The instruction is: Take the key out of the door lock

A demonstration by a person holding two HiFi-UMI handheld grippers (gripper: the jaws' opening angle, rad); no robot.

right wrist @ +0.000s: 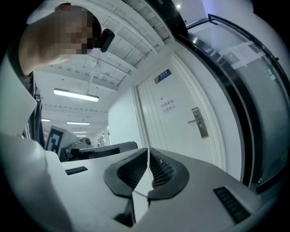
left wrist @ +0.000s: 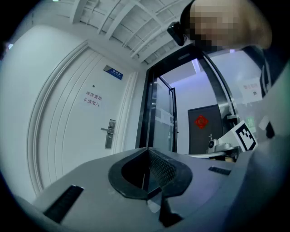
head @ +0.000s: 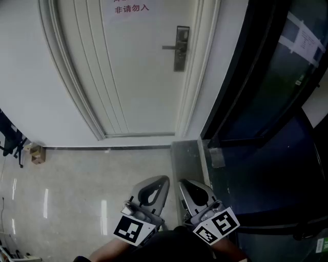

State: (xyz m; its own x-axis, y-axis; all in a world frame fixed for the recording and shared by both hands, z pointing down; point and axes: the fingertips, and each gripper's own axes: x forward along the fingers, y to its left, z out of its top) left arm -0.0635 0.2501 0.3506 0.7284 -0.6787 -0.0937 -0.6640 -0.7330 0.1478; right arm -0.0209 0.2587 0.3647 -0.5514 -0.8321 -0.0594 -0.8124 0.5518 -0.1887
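The white door [head: 138, 77] stands shut ahead, with a metal lock plate and lever handle [head: 180, 48] on its right side. The same lock plate [left wrist: 110, 133] shows in the left gripper view, and the lock plate [right wrist: 199, 122] shows again in the right gripper view. It is too small to make out a key in it. My left gripper [head: 163, 180] and right gripper [head: 184, 183] hang low, side by side, well short of the door. Both are shut with nothing between the jaws, as seen up close on the left gripper [left wrist: 147, 154] and the right gripper [right wrist: 148, 156].
A dark glass door with a black frame [head: 256, 92] adjoins the door on the right. A printed sign [head: 131, 7] is on the door. A small cardboard box [head: 36, 153] and a black chair base [head: 11, 139] sit at the left wall. The floor is glossy tile.
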